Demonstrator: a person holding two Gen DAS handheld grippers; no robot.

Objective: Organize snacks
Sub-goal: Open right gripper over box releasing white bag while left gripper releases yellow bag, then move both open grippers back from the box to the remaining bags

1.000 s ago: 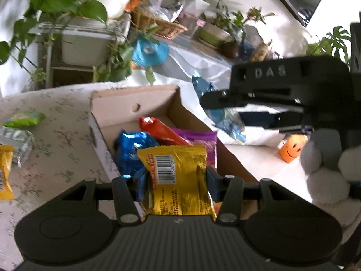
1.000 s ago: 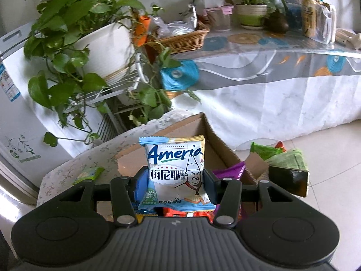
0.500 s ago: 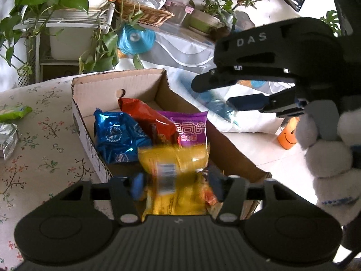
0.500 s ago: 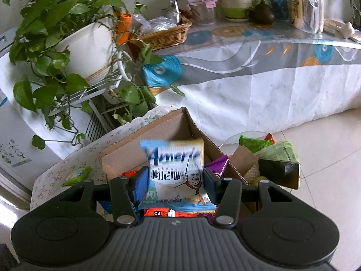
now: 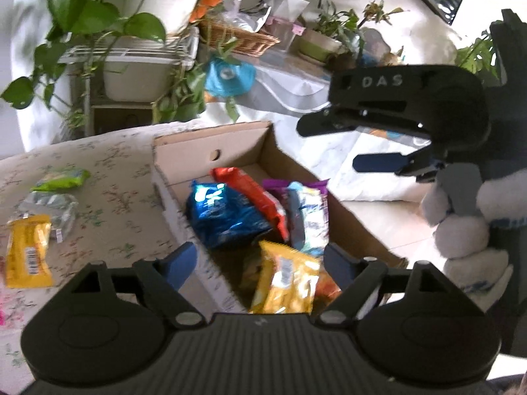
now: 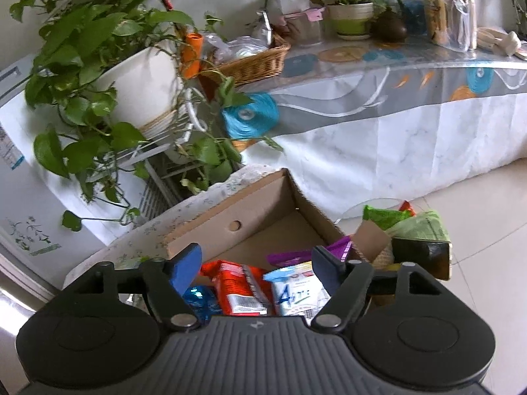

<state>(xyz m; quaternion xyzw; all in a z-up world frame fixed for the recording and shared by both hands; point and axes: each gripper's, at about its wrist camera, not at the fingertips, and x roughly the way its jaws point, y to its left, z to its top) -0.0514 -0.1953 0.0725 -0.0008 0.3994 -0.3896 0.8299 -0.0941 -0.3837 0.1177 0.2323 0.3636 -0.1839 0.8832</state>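
Both packets have dropped: yellow packet [image 5: 286, 279] and white packet [image 6: 298, 294] lie below in the cardboard box [image 5: 210, 151]. Left gripper [image 5: 260, 260] and right gripper [image 6: 257, 263] angle downward, jaws just opened, nothing gripped.

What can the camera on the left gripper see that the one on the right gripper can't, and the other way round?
Only the left view shows the loose snacks still on the flowered tablecloth: a yellow packet, a silver packet and a green packet, plus the right gripper and the gloved hand holding it. Only the right view shows the green bag on the floor beyond the box. Both show the cardboard box, the blue packet, the red packet and the wicker basket.
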